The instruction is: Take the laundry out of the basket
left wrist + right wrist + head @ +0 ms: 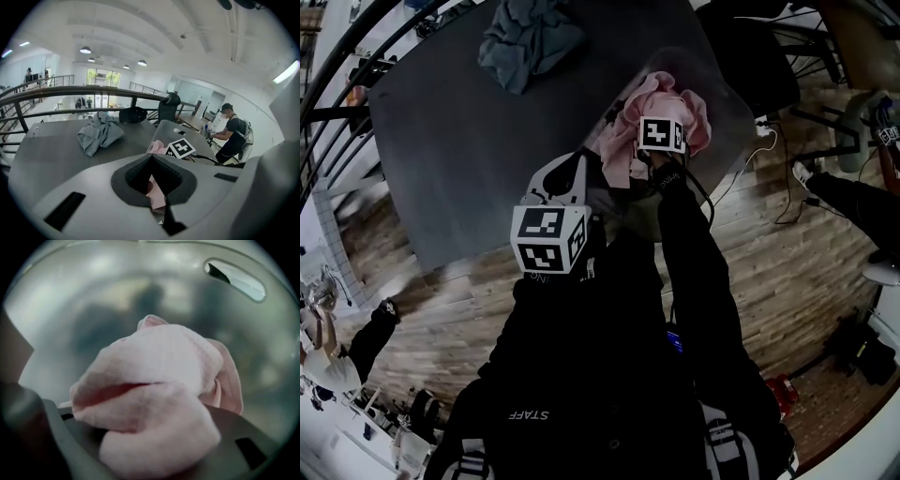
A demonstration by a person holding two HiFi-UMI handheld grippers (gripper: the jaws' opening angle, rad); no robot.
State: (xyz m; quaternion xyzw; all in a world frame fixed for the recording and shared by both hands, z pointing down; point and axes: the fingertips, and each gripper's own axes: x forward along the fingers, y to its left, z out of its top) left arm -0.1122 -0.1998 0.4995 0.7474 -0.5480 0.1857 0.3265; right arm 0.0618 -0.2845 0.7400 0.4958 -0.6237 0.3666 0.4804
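Item: pink cloth point(670, 108), soft and crumpled, bunched in the translucent basket point(727, 108) at 1 o'clock on the dark tabletop point(450, 159).
Right claw point(154, 427): clamped on the cloth; only its view shows the basket's handle slot point(234, 280).
Left claw point(151, 178): tips together, pinching a cloth corner; only its view shows a person point(233, 133) at 3 o'clock.
Grey garment point(525, 42): heaped at 12 o'clock.

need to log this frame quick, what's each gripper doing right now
left gripper: closed on an edge of the pink cloth
right gripper: closed on the same pink cloth, bunched up, inside the basket
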